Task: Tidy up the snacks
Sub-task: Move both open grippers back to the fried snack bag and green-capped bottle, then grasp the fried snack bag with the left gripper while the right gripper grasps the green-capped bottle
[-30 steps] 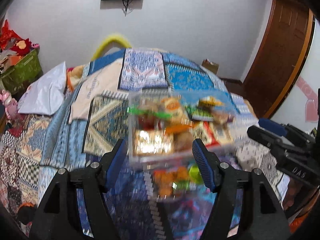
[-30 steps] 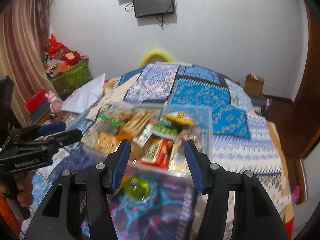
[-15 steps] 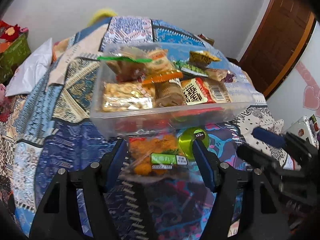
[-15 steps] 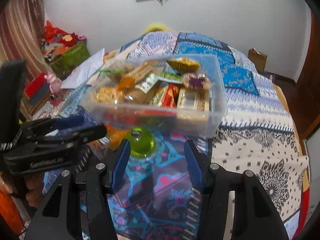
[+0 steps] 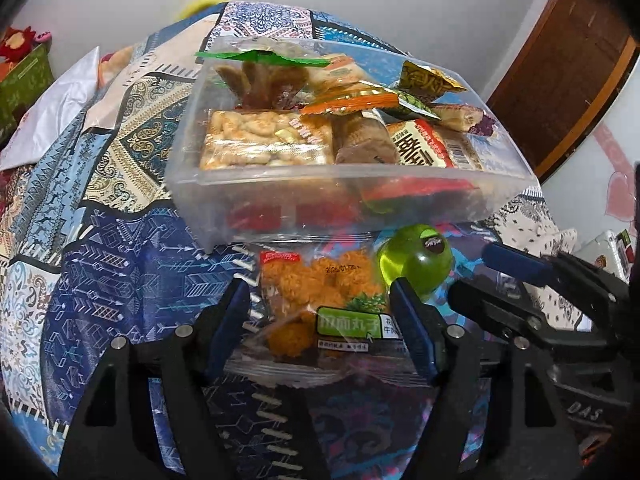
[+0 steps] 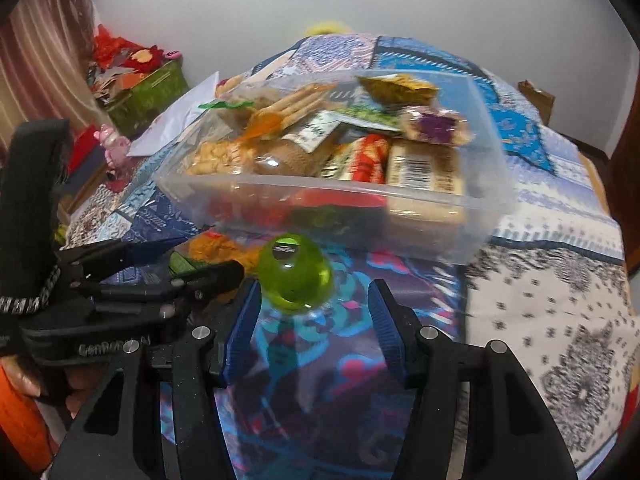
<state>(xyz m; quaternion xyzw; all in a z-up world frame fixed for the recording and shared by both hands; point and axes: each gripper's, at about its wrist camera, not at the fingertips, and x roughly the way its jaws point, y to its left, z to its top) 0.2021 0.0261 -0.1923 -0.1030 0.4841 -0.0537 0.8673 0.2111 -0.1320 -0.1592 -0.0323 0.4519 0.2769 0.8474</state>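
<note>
Landmark: clear plastic bin [image 5: 352, 196], on the patterned bedspread [image 5: 100, 240], already packed with wrapped snacks (biscuit pack, red-and-white packet, foil pouches). Two items lie loose outside it, on the near side: bag of orange fried balls [image 5: 320, 304], its far edge touching the bin's front wall, and a green jelly cup [image 5: 416, 264] just beside the bag, also close under that wall. Judged: these are the leftovers to go into the bin, hence both tools aimed here. Left gripper [image 5: 320, 320] is angled down over the bag; jaws are opening, the bag lies between them, pads not pressing on it, nothing held. The widening probably suits the bag's broad, flat shape. Right gripper [image 6: 312, 320] is part open and empty, fingers either side of the cup's near edge without contact; cup [image 6: 295, 278] sits just ahead of the gap, between fingertips and bin wall. Right tool's fingers appear in the left view at the cup's side, so the two tools work close together. Risk: crinkly film may slip; round cup may roll toward the bin wall if nudged.
</note>
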